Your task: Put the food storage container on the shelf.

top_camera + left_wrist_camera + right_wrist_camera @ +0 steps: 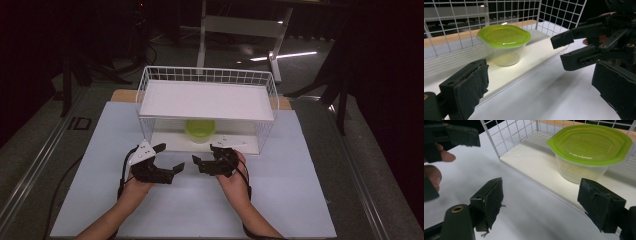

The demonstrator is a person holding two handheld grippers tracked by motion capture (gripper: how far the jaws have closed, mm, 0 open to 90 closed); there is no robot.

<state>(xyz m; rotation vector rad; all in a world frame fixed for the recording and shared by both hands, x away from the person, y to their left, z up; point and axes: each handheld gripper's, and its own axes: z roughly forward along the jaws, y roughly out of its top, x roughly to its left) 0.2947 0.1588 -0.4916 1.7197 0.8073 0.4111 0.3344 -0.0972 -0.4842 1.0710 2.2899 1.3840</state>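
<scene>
A clear plastic container with a green lid [200,128] [504,43] [589,147] stands upright on the lower shelf of a white wire rack [207,100]. Both grippers hover over the white mat just in front of the rack, apart from the container. My left gripper [170,156] [544,92] is open with nothing between its jaws. My right gripper [205,154] [544,205] is open too, and empty. In the left gripper view the right gripper [566,50] shows at the right, its jaws apart. A jaw of the left gripper [461,135] shows at the top left of the right gripper view.
The rack's top shelf [206,101] is a bare white board with a wire rim. A white mat [280,200] covers the table around both hands. A white stand [272,47] rises behind the table on a dark floor.
</scene>
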